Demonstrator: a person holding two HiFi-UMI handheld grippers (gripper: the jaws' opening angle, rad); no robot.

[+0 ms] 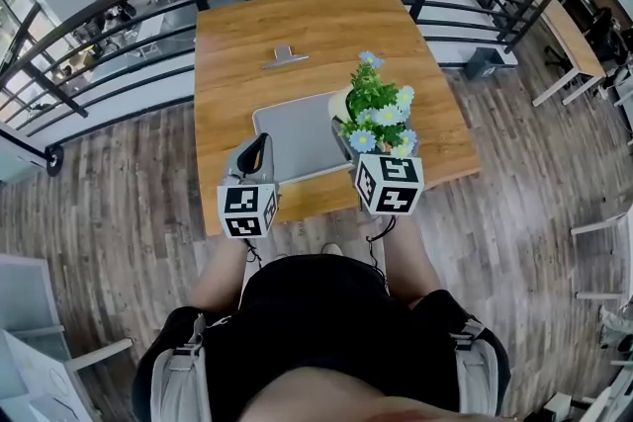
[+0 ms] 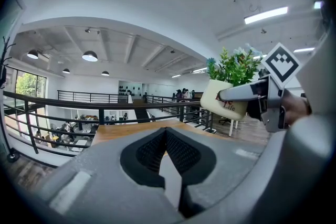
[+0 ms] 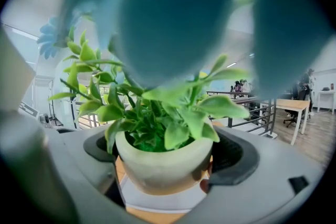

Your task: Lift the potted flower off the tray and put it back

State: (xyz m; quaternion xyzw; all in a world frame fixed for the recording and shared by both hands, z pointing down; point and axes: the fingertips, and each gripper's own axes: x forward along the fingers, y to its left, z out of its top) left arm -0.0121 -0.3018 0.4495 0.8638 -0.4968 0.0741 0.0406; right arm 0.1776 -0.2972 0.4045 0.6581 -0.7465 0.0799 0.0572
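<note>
Your right gripper (image 3: 164,164) is clamped on the potted flower (image 1: 379,112) – its dark pads press on either side of the pale pot, and the green leaves and blue blossoms crowd the right gripper view. The pot hangs in the air rather than resting on anything: from your left gripper view it shows tipped a little, up beside the railing (image 2: 79,105), with the right gripper's jaws round it. In the head view it sits over the right edge of the grey tray (image 1: 297,128), which lies flat near the front of the wooden table (image 1: 297,25). Beneath the pot, the right gripper view shows a strip of the tray and some bare wood.

Your left gripper (image 2: 166,134) is closed with nothing in it – its two pads meet at the tip. It hovers at the tray's left front corner, just beside the right gripper but apart from it.
</note>
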